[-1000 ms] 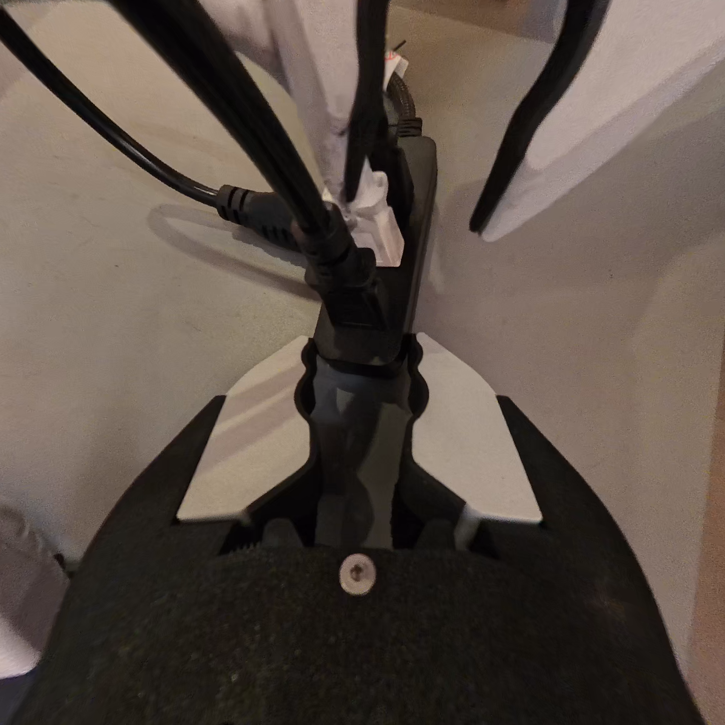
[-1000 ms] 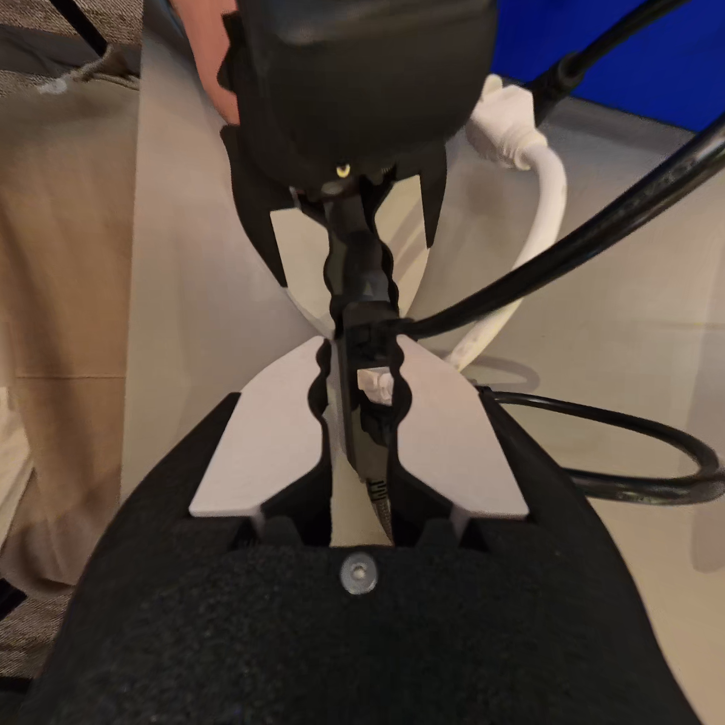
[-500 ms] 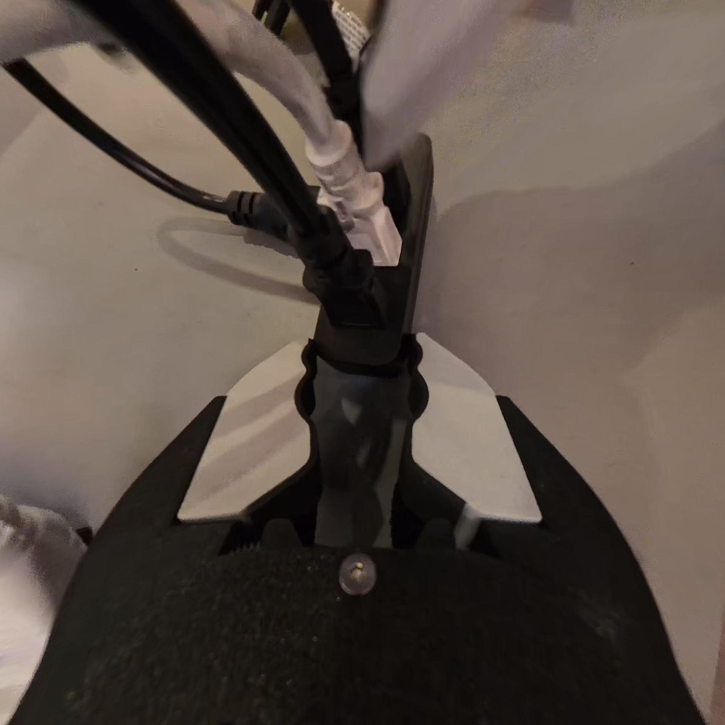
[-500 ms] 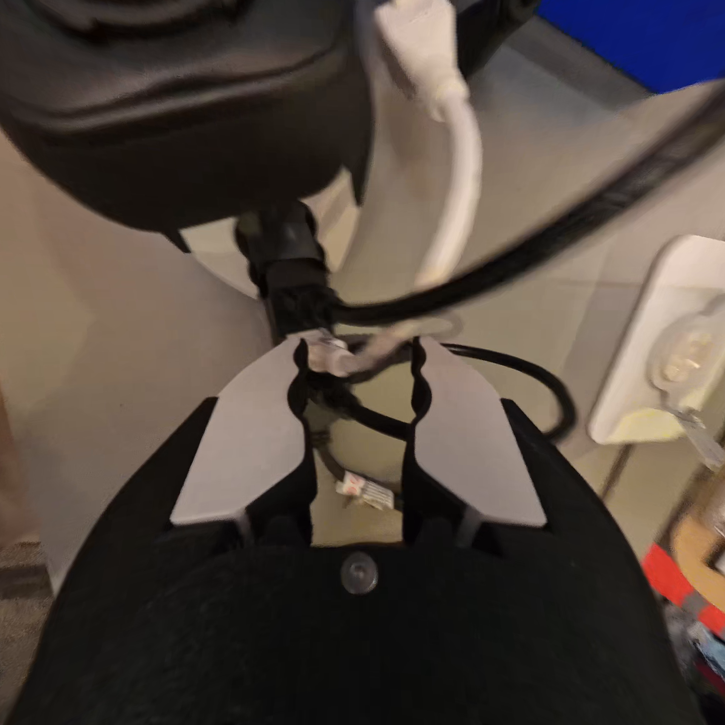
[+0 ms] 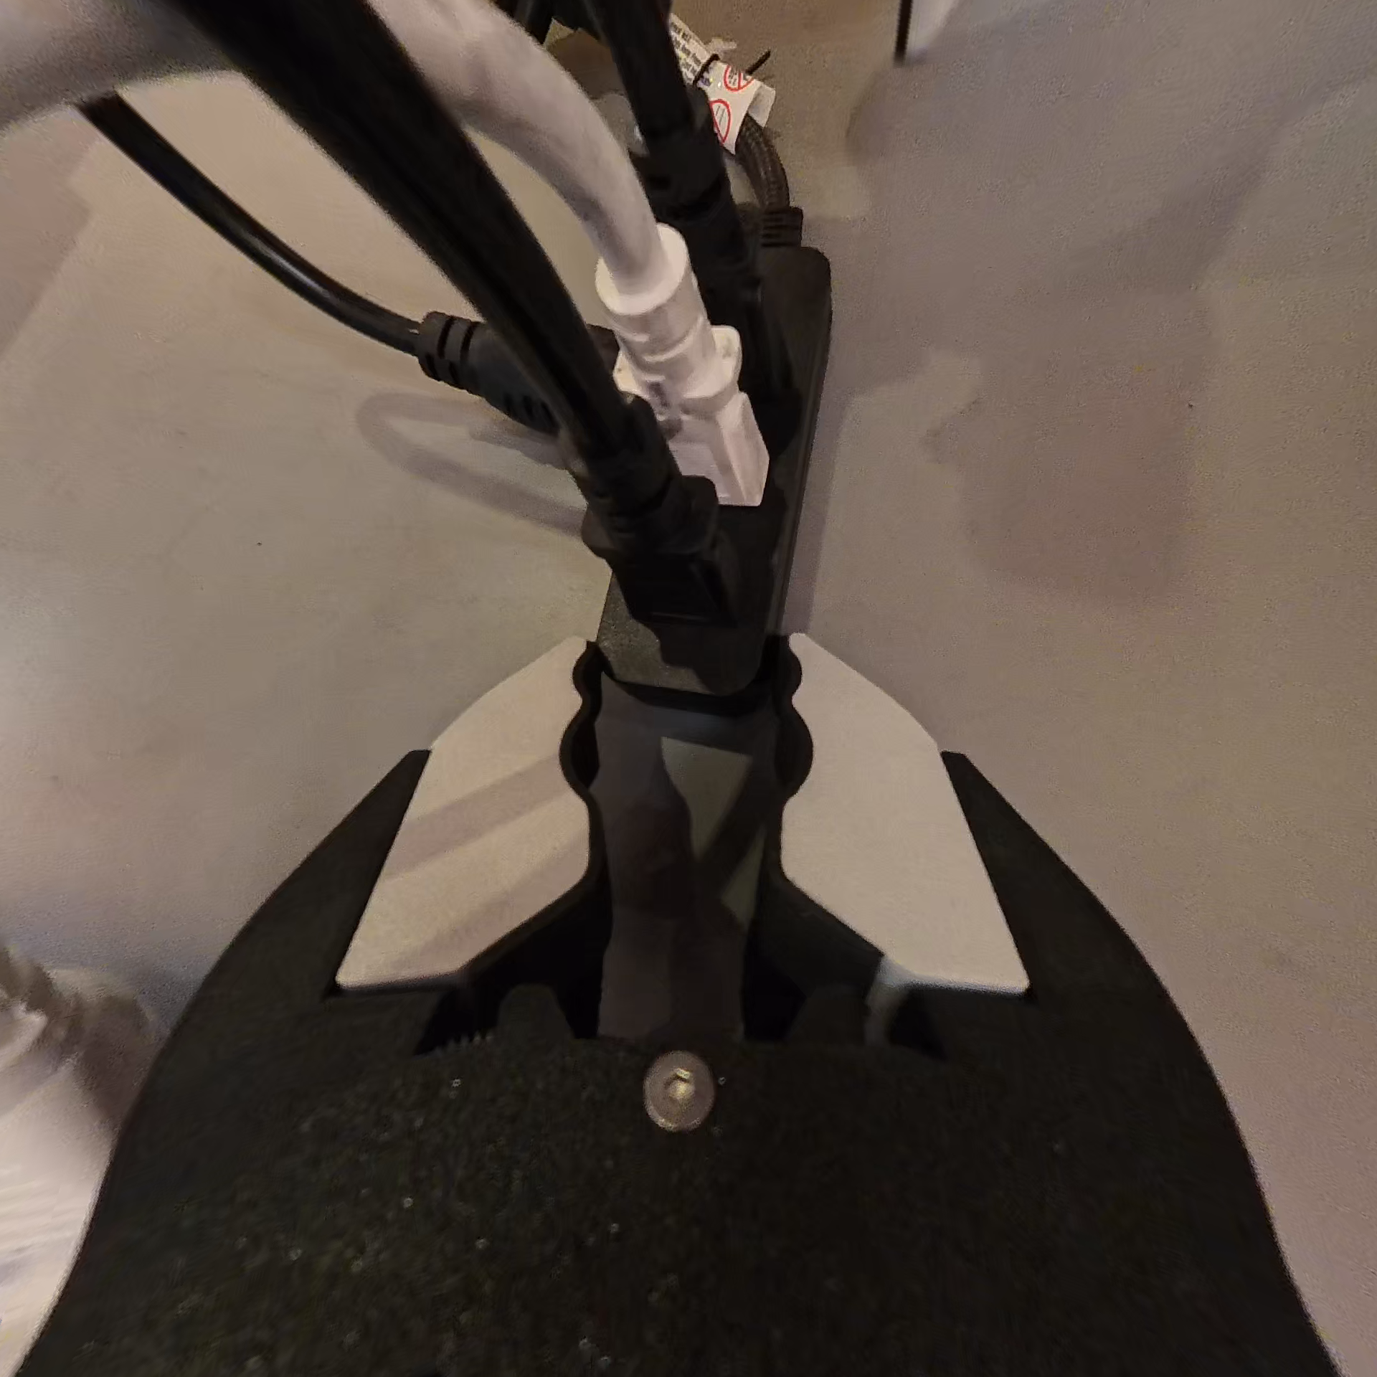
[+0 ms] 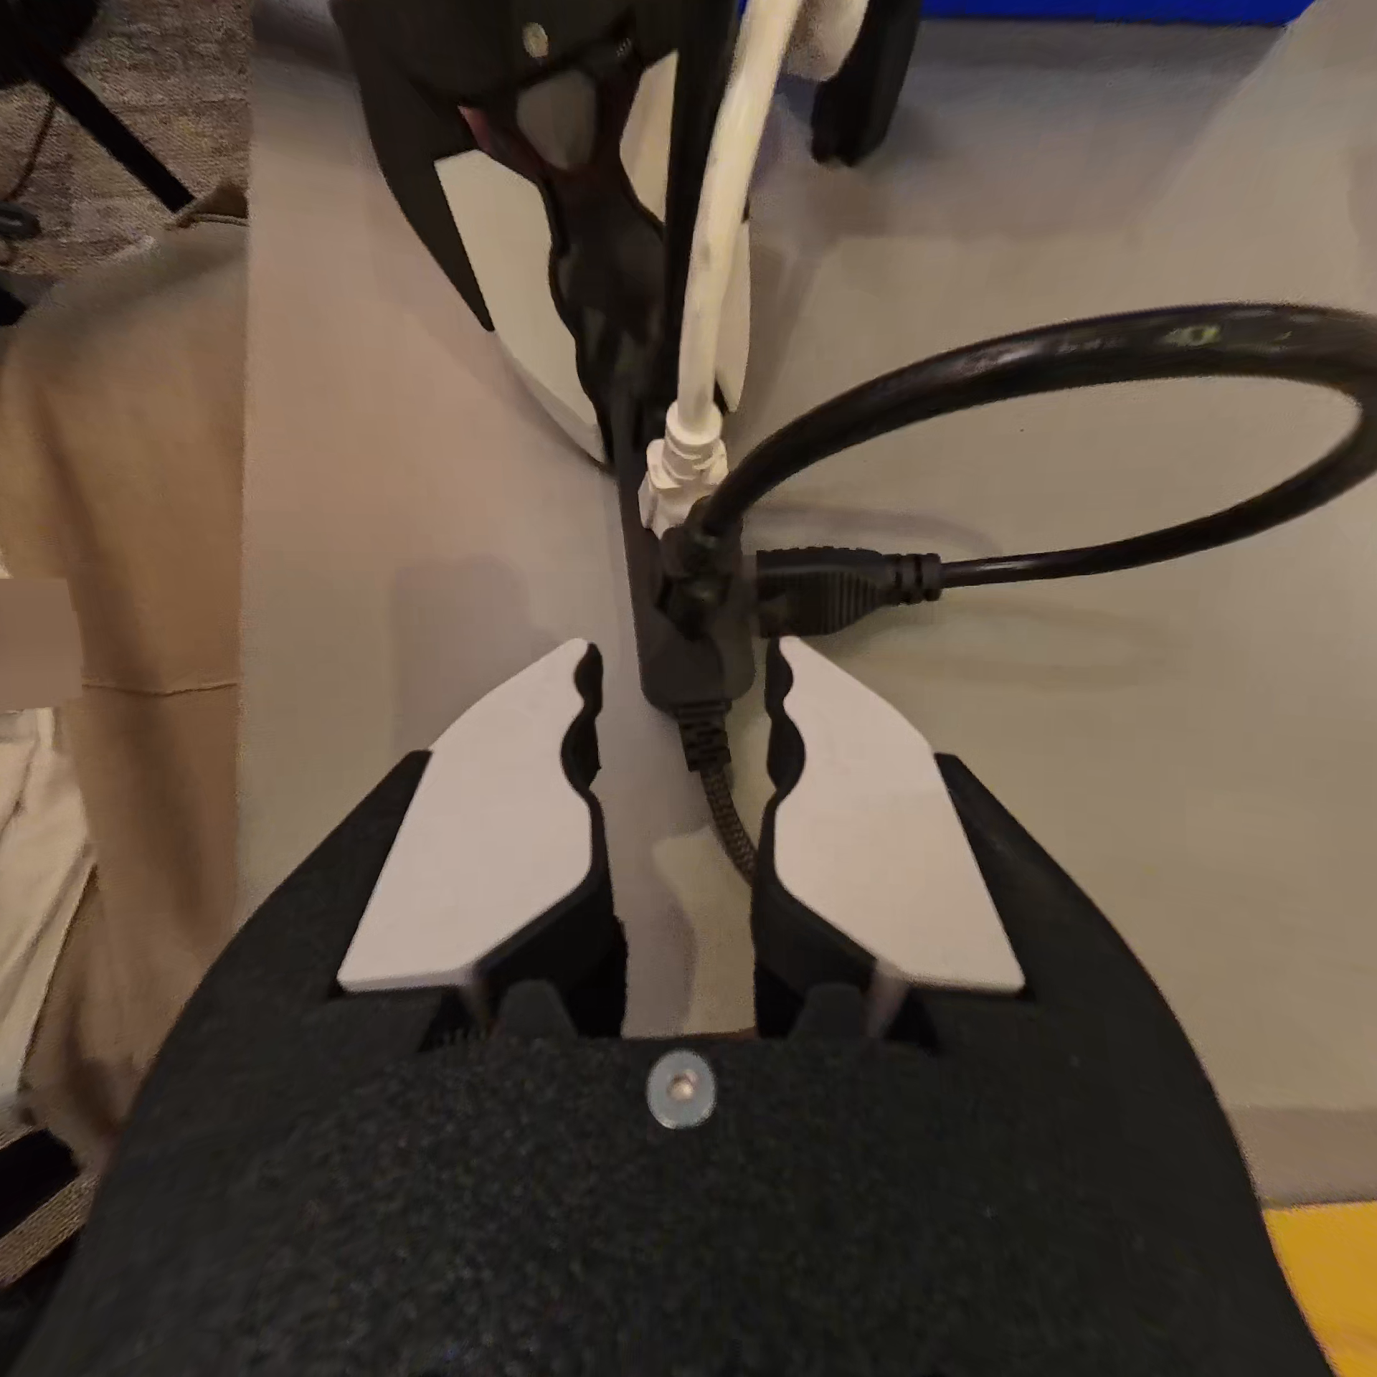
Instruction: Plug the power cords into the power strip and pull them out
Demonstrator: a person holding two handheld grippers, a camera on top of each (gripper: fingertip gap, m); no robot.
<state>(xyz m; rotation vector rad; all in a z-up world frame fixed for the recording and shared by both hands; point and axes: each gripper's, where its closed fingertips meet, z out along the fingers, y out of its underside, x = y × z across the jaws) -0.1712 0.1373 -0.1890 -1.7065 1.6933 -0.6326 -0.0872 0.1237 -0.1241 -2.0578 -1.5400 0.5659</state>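
A black power strip (image 5: 801, 417) stands on its edge on the grey table. My left gripper (image 5: 685, 656) is shut on its near end. Plugged into it are a black plug (image 5: 670, 551), a white plug (image 5: 700, 402) and a black plug (image 5: 484, 372) sticking out to the left. In the right wrist view the strip (image 6: 641, 551) runs away from me, with the white plug (image 6: 682, 477), a looping thick black cord (image 6: 1043, 358) and a side black plug (image 6: 827, 589). My right gripper (image 6: 684, 659) is open, with its tips on either side of the strip's end, above the braided cord (image 6: 719, 790).
The left gripper's fingers (image 6: 514, 283) show at the far end of the strip. The table's left edge (image 6: 246, 521) borders tan fabric (image 6: 112, 447). A blue surface (image 6: 1118, 7) lies behind and a yellow patch (image 6: 1326, 1304) at bottom right. A tag (image 5: 734, 82) hangs on the braided cord. Some 11 cm of space lies between my two pairs of fingers. Between my right fingertips and the white plug (image 6: 682, 477) there is roughly 5 cm.
My right gripper was shut on the strip's cord end a second ago; it has opened and drawn back a little. My left gripper still holds the strip.
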